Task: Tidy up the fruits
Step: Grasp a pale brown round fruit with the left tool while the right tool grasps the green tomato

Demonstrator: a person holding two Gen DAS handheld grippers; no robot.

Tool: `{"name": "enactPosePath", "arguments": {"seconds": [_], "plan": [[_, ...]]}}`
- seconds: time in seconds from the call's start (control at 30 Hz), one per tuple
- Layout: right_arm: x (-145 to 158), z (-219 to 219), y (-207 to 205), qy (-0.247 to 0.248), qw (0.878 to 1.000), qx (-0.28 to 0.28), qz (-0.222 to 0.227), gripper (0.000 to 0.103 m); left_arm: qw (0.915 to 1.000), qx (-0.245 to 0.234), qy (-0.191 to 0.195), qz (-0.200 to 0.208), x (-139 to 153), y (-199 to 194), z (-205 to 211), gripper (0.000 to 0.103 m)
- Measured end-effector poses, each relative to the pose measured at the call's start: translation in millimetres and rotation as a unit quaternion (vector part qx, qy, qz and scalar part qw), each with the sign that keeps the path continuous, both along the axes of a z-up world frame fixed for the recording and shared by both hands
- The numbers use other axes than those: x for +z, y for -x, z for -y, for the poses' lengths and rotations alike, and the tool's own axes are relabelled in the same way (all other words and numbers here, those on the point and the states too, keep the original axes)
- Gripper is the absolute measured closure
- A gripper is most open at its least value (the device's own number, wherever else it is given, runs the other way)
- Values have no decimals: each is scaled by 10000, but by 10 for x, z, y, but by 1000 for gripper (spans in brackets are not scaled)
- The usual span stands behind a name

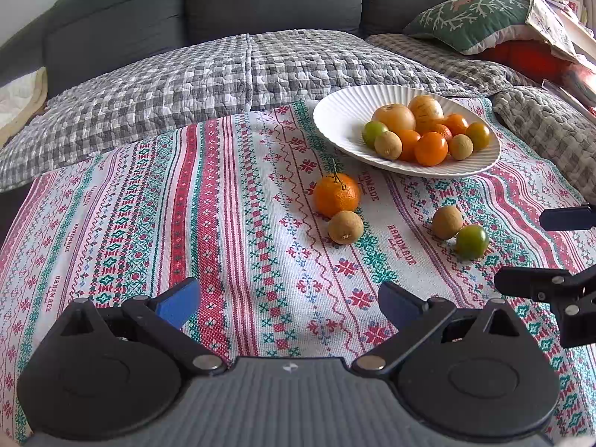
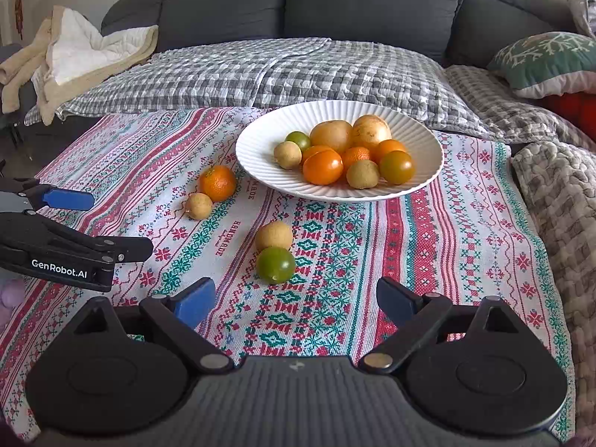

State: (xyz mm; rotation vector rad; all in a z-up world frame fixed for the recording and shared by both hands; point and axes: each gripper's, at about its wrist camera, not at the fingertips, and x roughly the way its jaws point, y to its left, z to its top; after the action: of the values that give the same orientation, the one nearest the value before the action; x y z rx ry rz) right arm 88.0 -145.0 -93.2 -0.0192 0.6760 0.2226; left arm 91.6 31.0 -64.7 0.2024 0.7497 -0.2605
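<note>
On left tongs [image 2: 123, 225]: "GenRobot.AI"; tablecloth [image 2: 465, 223]: "HANDMADE".

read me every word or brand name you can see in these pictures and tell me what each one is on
"GenRobot.AI": white lettering on the side of the left gripper, seen from the right wrist camera.
"HANDMADE": woven repeatedly into the patterned tablecloth.
A smaller line under each "HANDMADE" is too small to read.
Nothing else carries readable text.

Ribbed matt plate [image 2: 257, 138] on woven tablecloth [image 2: 428, 246]
</note>
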Motion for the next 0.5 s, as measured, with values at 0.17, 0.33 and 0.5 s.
{"name": "enactPosePath", "arguments": {"seconds": [0.17, 0.33, 0.5], "plan": [[-110, -47, -78, 89, 9999, 34, -80, 11, 9999, -14, -41, 125, -56, -66, 87, 7], [-204, -99, -127, 265, 9996, 53, -101, 9, 9998, -91, -37, 176, -108, -142, 190, 12], [-216, -99, -167, 181, 9998, -3, -46, 9, 9996, -100, 92, 230, -129, -206, 257, 20]]}}
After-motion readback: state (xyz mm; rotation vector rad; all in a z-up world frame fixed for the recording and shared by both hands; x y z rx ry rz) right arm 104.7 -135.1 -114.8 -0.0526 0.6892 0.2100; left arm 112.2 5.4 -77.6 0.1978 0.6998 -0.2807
